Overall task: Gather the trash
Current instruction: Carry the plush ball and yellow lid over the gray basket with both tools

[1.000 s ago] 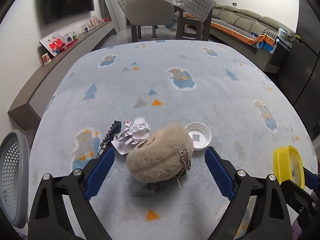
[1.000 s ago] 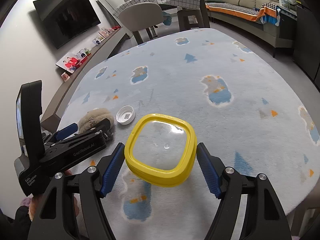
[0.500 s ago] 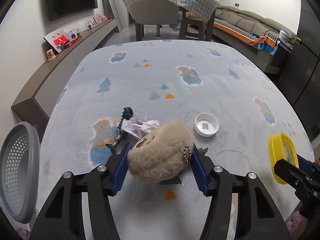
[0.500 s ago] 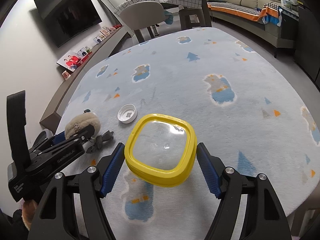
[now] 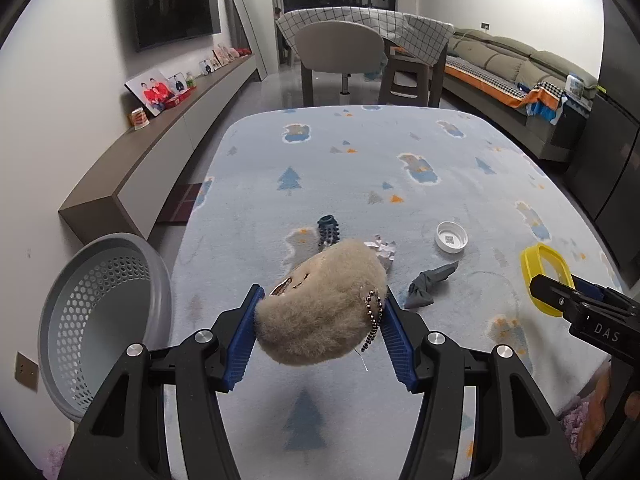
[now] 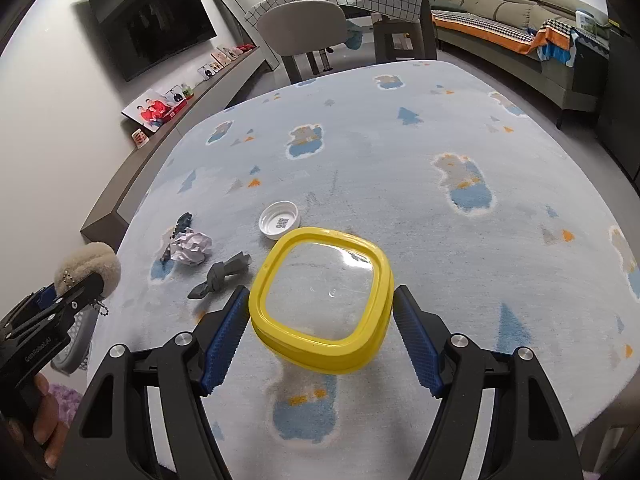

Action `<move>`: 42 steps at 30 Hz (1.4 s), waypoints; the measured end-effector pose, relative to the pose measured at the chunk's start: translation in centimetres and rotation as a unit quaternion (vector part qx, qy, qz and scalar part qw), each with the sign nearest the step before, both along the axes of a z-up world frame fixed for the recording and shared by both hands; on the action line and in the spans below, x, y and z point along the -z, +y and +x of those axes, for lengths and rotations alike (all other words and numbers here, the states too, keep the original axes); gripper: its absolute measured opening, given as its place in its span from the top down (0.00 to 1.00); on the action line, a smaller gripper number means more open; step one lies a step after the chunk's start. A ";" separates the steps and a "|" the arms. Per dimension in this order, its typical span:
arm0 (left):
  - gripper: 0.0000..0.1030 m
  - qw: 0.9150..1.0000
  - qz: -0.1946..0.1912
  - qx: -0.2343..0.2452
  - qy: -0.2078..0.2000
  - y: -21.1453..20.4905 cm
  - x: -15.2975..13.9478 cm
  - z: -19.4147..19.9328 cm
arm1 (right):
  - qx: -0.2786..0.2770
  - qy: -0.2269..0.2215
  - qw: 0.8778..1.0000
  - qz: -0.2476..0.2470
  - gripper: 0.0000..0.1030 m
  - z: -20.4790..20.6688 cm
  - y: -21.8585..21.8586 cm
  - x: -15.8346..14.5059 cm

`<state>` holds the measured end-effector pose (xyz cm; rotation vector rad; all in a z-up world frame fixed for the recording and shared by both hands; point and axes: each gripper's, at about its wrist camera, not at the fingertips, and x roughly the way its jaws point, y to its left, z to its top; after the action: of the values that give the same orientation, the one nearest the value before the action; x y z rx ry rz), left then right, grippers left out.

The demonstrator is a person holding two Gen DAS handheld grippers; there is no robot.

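Note:
My left gripper (image 5: 320,332) is shut on a beige fluffy pouch (image 5: 320,300) with a bead chain, held above the table's near left part. The pouch also shows in the right wrist view (image 6: 90,266). My right gripper (image 6: 318,340) is shut on a yellow square lid (image 6: 322,296) with a clear middle, held over the table; the lid also shows in the left wrist view (image 5: 544,276). On the table lie crumpled paper (image 6: 191,248), a dark grey knotted cloth (image 6: 222,274), a white round cap (image 6: 279,220) and a dark ribbed piece (image 5: 328,230).
A grey perforated basket (image 5: 100,320) stands on the floor left of the table. The table has a light blue patterned cover (image 6: 400,168). A chair (image 5: 340,52), a second table and a sofa (image 5: 520,68) stand beyond it. A low wall shelf (image 5: 160,148) runs along the left.
My left gripper closed on the fluffy pouch and lifted it up and back toward the left, uncovering the grey cloth and paper. The right gripper kept the yellow lid still.

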<state>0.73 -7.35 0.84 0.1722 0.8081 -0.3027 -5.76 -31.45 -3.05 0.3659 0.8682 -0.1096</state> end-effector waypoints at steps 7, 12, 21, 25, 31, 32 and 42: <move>0.46 1.000 0.008 -0.026 -0.012 3.8 -0.8 0.0 | -0.037 0.001 0.999 -0.015 0.32 1.4 4.0 -0.9; 0.46 0.998 0.012 -0.056 -0.019 7.2 -1.4 0.5 | -0.069 -0.003 0.997 -0.020 0.32 2.7 7.3 -1.8; 0.46 0.994 0.018 -0.109 -0.028 13.5 -2.3 1.8 | -0.136 -0.015 0.991 -0.015 0.32 6.1 14.7 -3.6; 0.46 0.991 0.022 -0.130 -0.032 15.9 -2.4 2.3 | -0.164 -0.020 0.986 -0.019 0.32 7.5 17.9 -4.1; 0.46 0.984 0.019 -0.173 -0.030 20.2 -1.9 3.1 | -0.204 -0.019 0.979 -0.026 0.32 9.5 22.5 -4.2; 0.46 0.983 0.017 -0.180 -0.028 21.0 -1.8 3.2 | -0.209 -0.020 0.977 -0.026 0.32 9.7 23.2 -4.2; 0.46 0.975 0.017 -0.222 -0.015 25.7 -0.7 4.3 | -0.270 -0.021 0.962 -0.029 0.32 12.3 29.3 -3.9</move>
<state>5.00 18.32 1.50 0.0243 0.7993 0.1362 6.51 -2.17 0.84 0.0664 0.8940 0.3764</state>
